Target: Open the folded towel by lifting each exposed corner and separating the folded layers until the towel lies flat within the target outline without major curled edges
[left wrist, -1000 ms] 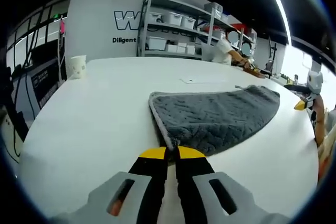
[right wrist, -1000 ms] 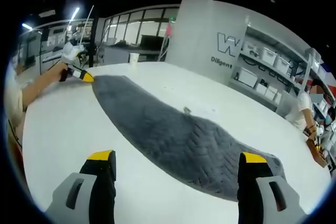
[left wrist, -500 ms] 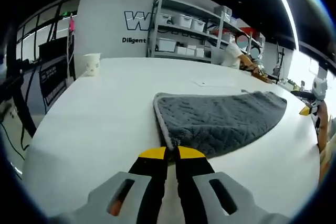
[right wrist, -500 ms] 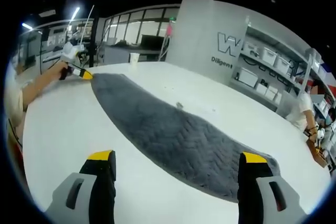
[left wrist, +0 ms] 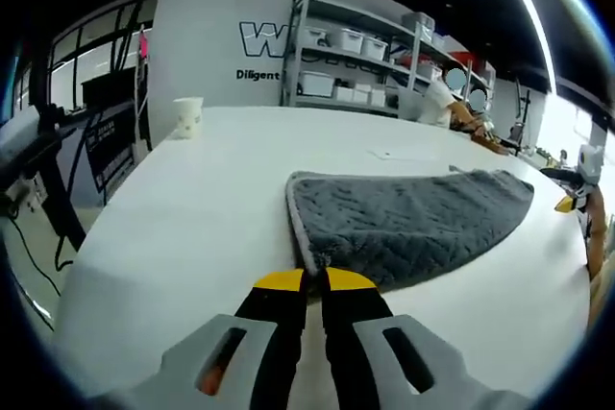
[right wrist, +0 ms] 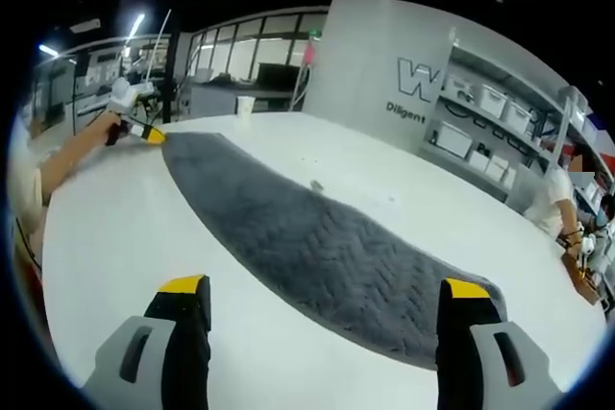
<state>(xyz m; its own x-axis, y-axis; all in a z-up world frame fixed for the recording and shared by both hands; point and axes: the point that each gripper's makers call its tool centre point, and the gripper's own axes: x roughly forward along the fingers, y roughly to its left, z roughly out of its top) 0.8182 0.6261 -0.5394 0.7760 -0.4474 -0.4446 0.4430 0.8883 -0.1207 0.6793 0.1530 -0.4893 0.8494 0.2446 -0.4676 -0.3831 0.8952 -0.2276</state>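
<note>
The left gripper (left wrist: 314,280) is clamped on the near corner of the grey towel (left wrist: 408,223), yellow tips pressed together over its pale hemmed edge. From that pinch, in the left gripper view, the towel fans away toward one and two o'clock across the white table (left wrist: 192,208), its long axis running out to the far end at about three o'clock, where the right gripper (left wrist: 573,201) sits small and just off that end

In the right gripper view the right gripper (right wrist: 324,287) stands with jaws spread wide and nothing between them. The grey towel (right wrist: 288,237) lies ahead as a long band from about ten o'clock down to four o'clock; its lower end comes close beside the right-hand jaw tip, though whether it touches is hard to tell. At the ten o'clock end the left gripper (right wrist: 144,132) holds the opposite corner, with the person's forearm (right wrist: 58,165) behind it

So the coming move turns on the towel's length lying between the two tongs: the left already has one end, and the free end is nearer the right, probably a short reach toward four o'clock. A paper cup (left wrist: 188,116) stands well apart at eleven o'clock
</note>
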